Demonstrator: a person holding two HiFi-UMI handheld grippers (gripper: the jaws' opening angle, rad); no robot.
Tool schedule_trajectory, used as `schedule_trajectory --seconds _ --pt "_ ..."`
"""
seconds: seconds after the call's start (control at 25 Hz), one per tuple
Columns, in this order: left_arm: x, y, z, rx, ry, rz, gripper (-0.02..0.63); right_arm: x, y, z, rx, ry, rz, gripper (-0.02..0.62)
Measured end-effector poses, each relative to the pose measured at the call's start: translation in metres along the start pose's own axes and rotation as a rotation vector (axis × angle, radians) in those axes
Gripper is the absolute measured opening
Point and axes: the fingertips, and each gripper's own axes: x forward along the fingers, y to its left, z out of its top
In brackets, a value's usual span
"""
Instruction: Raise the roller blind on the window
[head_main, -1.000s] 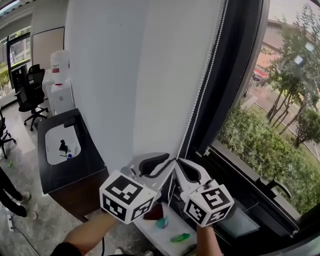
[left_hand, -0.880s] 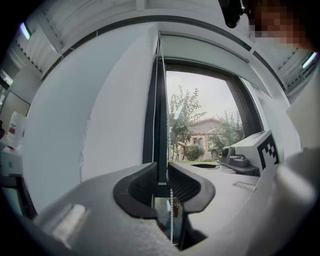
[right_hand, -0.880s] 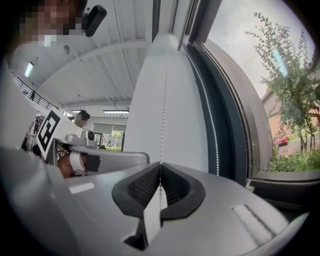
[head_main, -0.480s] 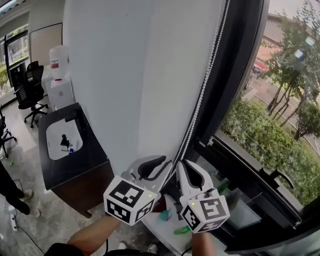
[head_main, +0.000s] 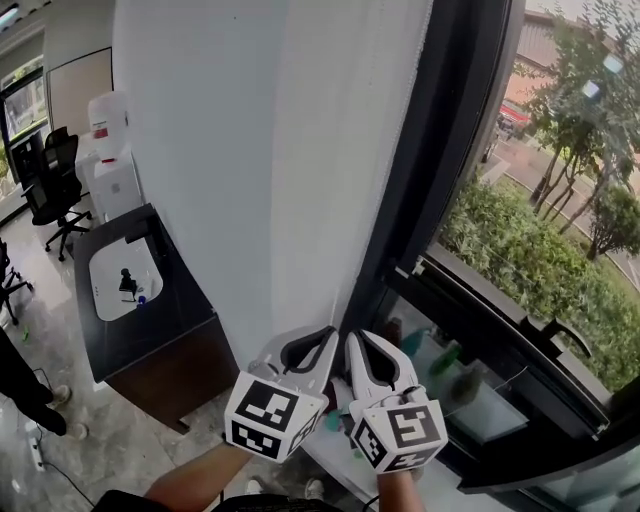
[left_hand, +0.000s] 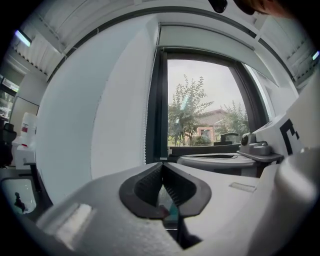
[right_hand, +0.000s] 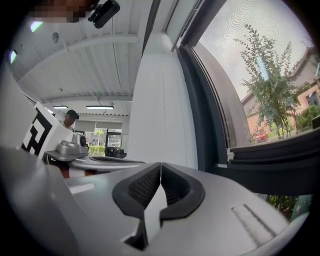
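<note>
Surroundings: a white wall pier (head_main: 250, 150) sits directly left of the dark window frame (head_main: 440, 150). Off to the pier's left are a dark counter (head_main: 175, 310) with a pale inset basin, a white water dispenser (head_main: 110, 150) and a black office chair (head_main: 45, 190). A hedge and trees (head_main: 540, 250) show beyond the glass, and a window handle (head_main: 562, 338) sits on the lower sash. The pier's edge crowds close beside the bead chain (left_hand: 146, 125). The two grippers sit side by side, almost touching, low against that edge. Left gripper (head_main: 331, 333): jaws closing right up, pads met tip to tip, nothing seen between them, the chain hanging just to its left. Right gripper (head_main: 350, 338): jaws clamped on the bead chain, which runs straight up from the pads. Roller blind (left_hand: 200, 39): pale grey-white, showing only as a shallow band at the head of the window, with the pane below uncovered. Its long axis is level, spanning the window from side to side, and its lower edge faces down. The chain stands upright along the frame's left side.
</note>
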Motion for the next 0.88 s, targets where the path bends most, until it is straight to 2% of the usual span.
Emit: schedule_trajectory --seconds 0.2,0.32,0.88 --pt "0.004 -0.008 -0.007 0.047 0.015 0.002 0.002 -0.003 -0.002 -0.008 -0.014 0.024 -0.035 0.006" --pt "0.004 -0.010 -0.007 0.045 0.015 0.003 0.002 -0.004 -0.005 -0.014 -0.027 0.051 -0.057 0.005" --pt "0.003 -0.008 -0.011 0.041 0.023 0.013 0.002 -0.006 -0.008 -0.011 -0.015 0.040 -0.060 0.005"
